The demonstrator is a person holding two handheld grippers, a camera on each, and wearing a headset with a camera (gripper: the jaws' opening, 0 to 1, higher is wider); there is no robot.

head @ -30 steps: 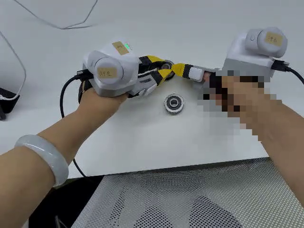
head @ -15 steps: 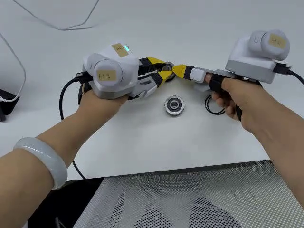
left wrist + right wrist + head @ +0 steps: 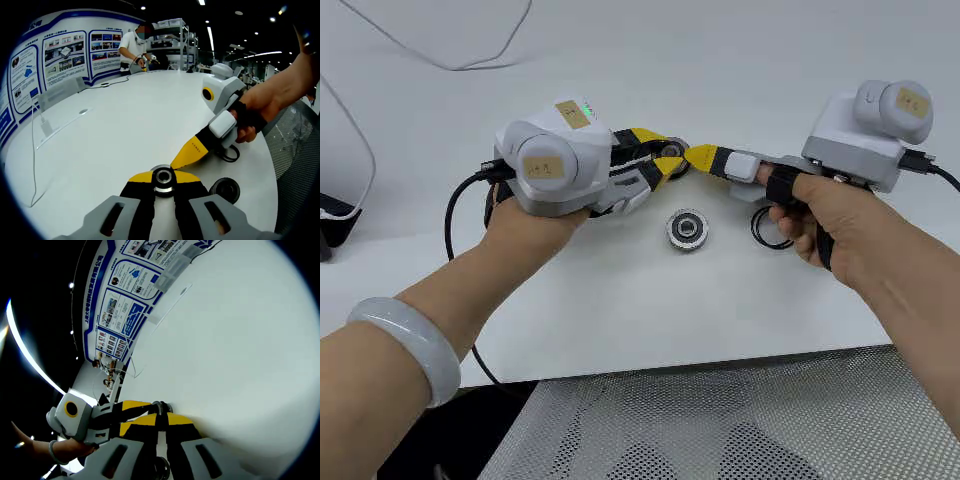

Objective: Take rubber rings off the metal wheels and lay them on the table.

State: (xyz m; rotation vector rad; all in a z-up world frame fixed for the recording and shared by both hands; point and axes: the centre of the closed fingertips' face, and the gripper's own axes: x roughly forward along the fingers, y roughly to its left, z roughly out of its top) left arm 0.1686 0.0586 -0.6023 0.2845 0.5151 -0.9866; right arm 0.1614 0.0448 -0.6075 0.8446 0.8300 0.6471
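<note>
jaws of the left gripper [image 3: 164,175] are closed on a metal wheel [image 3: 164,180], which is held up off the counter [image 3: 620,290] with its bright hub facing the left gripper view. jaws of the right gripper [image 3: 157,416] are drawn almost together, with a thin slit between them and the yellow tips set against that wheel's rim. whether they have the rubber ring pinched or merely touch it cannot be told. a loose ring [image 3: 769,226] lies flat on the counter just beside the right hand [image 3: 820,215]. a second wheel [image 3: 687,228] lies near it, below the point where the tips meet. risks, as judged: if the bite on the thin rubber is shallow, the right tips may slip off and close on nothing. a hard pull may drag the wheel out of the left grip, since only two narrow tips clamp it. a stretched ring could spring loose and jump away across the counter or over its near edge. hard to make out: the contact point is covered by the yellow tips in the head view, and in the right gripper view the wheel is only a small dark shape above the tips. whether either wheel carries a ring is not clear. part of the loose ring is hidden behind the right hand.
</note>
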